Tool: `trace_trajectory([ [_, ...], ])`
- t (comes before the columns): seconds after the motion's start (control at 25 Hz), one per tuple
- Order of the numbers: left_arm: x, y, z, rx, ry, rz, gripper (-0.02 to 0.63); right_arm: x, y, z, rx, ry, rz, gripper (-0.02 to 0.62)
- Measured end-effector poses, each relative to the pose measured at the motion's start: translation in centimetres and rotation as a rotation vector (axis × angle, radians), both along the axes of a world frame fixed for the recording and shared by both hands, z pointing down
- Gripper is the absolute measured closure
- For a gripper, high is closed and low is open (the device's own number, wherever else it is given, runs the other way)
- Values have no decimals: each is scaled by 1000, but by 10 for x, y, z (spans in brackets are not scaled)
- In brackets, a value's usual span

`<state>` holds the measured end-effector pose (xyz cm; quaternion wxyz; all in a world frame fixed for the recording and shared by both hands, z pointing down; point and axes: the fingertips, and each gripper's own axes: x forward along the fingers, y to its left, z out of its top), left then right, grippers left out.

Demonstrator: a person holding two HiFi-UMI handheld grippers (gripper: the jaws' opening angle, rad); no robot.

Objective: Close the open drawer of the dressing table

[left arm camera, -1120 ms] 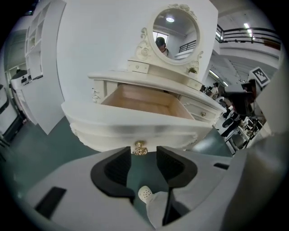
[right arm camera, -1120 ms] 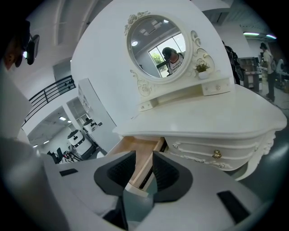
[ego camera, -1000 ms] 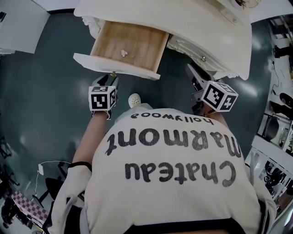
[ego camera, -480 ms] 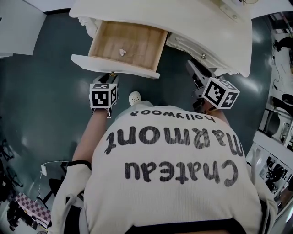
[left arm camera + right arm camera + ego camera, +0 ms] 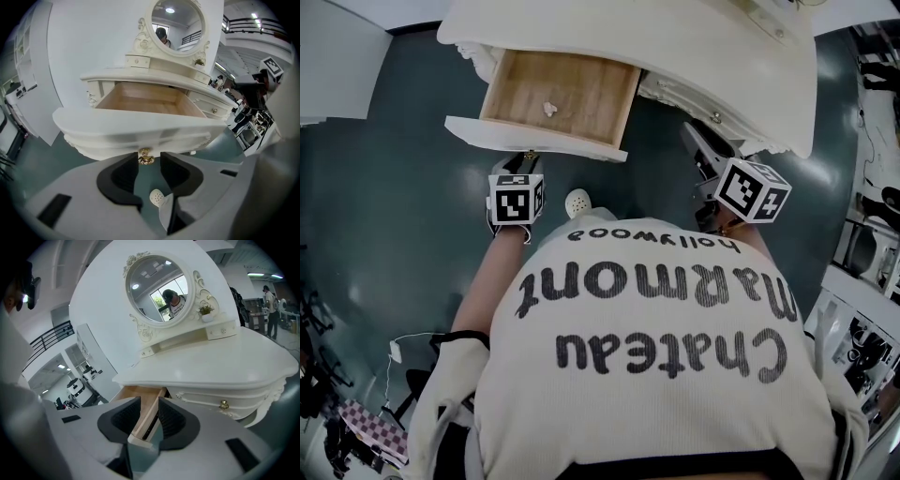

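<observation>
The white dressing table (image 5: 722,56) has its left wooden drawer (image 5: 581,89) pulled out, with a small white scrap (image 5: 549,108) inside. A gold knob (image 5: 146,156) hangs under the drawer's white front panel (image 5: 136,126). My left gripper (image 5: 147,161) is just below that panel. Its jaws are closing, the knob sits between their tips, and no pad visibly presses on it. In the head view the left gripper (image 5: 525,164) points up at the panel. My right gripper (image 5: 149,405) is open and holds nothing. It hangs off the drawer's right side, near the table's front (image 5: 698,145).
A closed drawer with a gold knob (image 5: 224,404) is on the table's right. An oval mirror (image 5: 157,287) stands on top. The person's white shoe (image 5: 577,202) rests on the dark floor below the drawer. A white cabinet (image 5: 333,56) stands at far left.
The head view has shifted slightly. Both grippers stay about where they were, and the drawer is out as far as before.
</observation>
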<state>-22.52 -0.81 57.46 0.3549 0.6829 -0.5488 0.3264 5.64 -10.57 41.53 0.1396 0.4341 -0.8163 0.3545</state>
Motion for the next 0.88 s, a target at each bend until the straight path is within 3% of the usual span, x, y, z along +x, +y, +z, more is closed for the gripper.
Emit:
trace_trajectory([
  [0.4, -7, -4, 12, -40, 23, -48, 453, 13, 3, 2, -3, 8, 35, 460],
  [0.88, -6, -6, 22, -54, 11, -3, 465, 18, 9, 5, -2, 9, 69, 460],
])
